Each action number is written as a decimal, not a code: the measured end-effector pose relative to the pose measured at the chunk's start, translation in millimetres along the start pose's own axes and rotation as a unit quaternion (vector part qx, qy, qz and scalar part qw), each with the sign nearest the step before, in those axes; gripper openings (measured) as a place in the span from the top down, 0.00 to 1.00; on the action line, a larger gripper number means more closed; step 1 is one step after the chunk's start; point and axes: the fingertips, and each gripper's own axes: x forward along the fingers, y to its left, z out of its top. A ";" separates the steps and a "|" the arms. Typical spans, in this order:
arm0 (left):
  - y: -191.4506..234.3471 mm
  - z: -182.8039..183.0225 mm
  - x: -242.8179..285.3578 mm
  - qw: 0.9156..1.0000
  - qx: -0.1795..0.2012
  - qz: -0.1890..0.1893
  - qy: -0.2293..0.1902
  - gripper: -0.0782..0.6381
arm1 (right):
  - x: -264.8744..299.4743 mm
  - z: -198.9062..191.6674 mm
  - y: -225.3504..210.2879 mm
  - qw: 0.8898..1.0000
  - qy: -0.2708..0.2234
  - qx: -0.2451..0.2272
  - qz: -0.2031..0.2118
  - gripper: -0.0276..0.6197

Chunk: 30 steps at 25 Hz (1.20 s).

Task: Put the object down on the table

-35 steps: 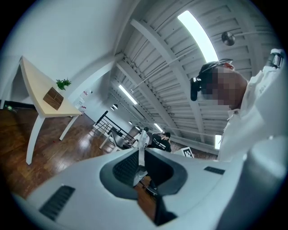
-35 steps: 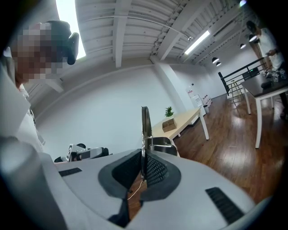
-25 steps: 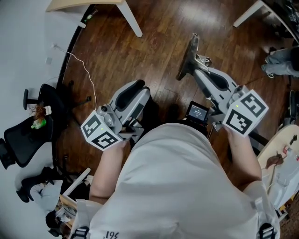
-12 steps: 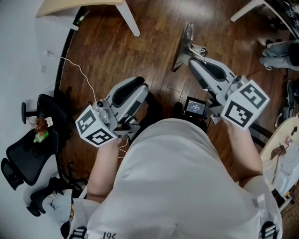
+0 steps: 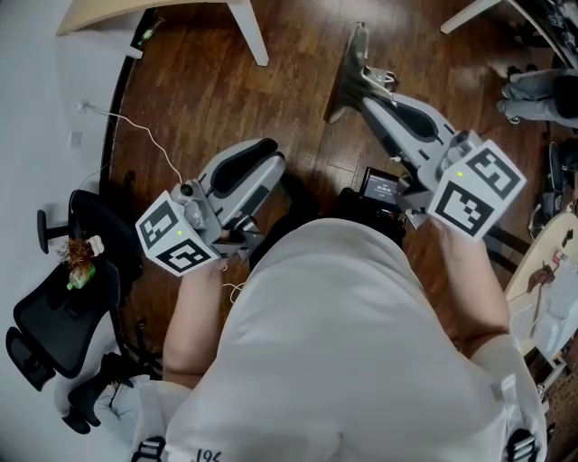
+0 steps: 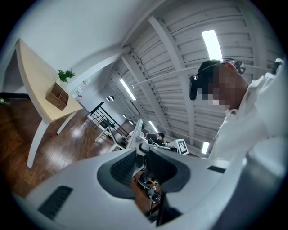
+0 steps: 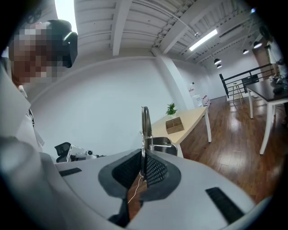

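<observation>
Right claw: the grey right gripper is clamped on a thin grey metal blade-like tool, which stands edge-on toward 12 o'clock from the pads.
Left claw: the grey left gripper has its jaws apart, with nothing between them.
Tool: in the air over the dark wooden plank floor, at 12 o'clock in the head view.
Table: the pale wooden-topped table with white legs is at 11 o'clock, well apart from the tool.

Office chair — white cable on wooden floor.
</observation>
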 end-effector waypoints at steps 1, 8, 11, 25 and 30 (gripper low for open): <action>2.0 1.3 -2.8 1.000 -0.001 0.000 -0.001 0.77 | 2.8 0.7 1.5 1.000 0.000 0.000 -0.002 0.95; 12.6 9.2 -2.6 1.000 -0.010 -0.003 -0.002 0.77 | 15.8 8.9 -3.4 1.000 0.004 -0.001 -0.006 0.95; 20.7 17.5 2.1 1.000 -0.009 0.002 -0.002 0.77 | 27.4 14.1 -12.7 1.000 0.007 0.002 -0.002 0.95; 107.4 74.6 24.8 0.996 -0.011 0.076 -0.032 0.77 | 127.8 56.0 -71.0 0.997 0.039 0.001 0.061 0.95; 146.1 105.1 60.7 0.994 -0.016 0.095 -0.044 0.77 | 160.9 88.6 -112.7 0.995 0.051 -0.001 0.080 0.95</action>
